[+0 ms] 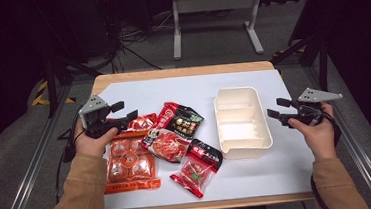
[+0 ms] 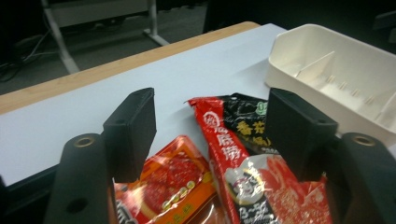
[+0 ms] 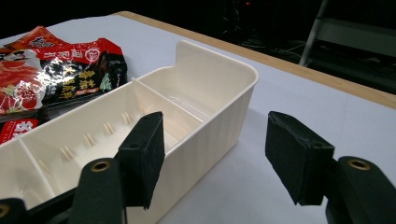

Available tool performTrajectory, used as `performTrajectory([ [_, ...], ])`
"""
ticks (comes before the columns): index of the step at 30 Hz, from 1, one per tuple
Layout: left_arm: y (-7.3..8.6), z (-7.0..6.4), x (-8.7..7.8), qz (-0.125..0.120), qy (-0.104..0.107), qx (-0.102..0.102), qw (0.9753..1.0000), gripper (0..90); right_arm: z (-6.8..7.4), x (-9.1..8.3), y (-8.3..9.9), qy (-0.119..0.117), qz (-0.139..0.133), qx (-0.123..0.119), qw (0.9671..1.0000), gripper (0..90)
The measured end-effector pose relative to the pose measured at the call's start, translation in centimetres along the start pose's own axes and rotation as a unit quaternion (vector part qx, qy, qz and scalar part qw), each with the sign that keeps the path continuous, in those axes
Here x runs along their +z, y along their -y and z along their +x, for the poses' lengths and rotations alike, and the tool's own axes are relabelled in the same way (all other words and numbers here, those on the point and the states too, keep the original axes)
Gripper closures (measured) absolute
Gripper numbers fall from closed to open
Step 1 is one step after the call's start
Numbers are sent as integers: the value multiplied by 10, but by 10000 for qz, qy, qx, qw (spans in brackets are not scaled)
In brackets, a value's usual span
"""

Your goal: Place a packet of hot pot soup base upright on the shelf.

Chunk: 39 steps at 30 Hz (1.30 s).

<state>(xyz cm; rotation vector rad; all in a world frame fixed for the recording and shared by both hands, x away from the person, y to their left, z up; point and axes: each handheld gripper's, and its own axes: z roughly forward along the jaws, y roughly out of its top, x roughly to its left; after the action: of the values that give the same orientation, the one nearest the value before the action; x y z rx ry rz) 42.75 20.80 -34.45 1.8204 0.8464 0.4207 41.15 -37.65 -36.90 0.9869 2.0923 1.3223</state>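
Several red and black sauce packets lie left of centre on the white sheet: an orange-red packet (image 1: 129, 164), a red-and-black one (image 1: 180, 120), a red one (image 1: 166, 145) and a clear-windowed one (image 1: 198, 166). My left gripper (image 1: 124, 112) hovers open over the packets' left end; its jaws frame a red packet (image 2: 219, 140) and an orange one (image 2: 173, 182). A cream divided tray (image 1: 266, 138) stands to the right, empty. My right gripper (image 1: 276, 108) is open beside the tray's right wall (image 3: 219, 135), holding nothing.
The wooden table's edge (image 1: 181, 71) borders the white sheet (image 1: 172, 88). Metal rails (image 1: 28, 167) run along both sides. A white frame stand (image 1: 213, 4) and cables sit on the floor beyond the table.
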Motion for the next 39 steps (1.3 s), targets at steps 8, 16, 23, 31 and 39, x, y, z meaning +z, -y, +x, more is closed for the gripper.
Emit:
performTrajectory([
  [8, -10, -2, 19, -47, 41, 44, 10000, 361, -1, 0, 3, -108, 30, 130, 9999, 425],
  [16, -14, 0, 35, -339, 15, 32, 9994, 338, -3, 0, 6, -33, 73, 112, 9999, 403],
  [23, -23, -1, 53, -244, 117, -48, 9996, 235, -3, -1, 7, -34, 77, 143, 9999, 393],
  [31, -25, 0, 71, -134, 169, 134, 9997, 116, -4, 0, 7, 41, 144, 53, 9999, 394],
  [39, -31, -2, 85, -62, 263, 199, 9994, 217, -3, 2, 6, -20, 136, 51, 9999, 395],
])
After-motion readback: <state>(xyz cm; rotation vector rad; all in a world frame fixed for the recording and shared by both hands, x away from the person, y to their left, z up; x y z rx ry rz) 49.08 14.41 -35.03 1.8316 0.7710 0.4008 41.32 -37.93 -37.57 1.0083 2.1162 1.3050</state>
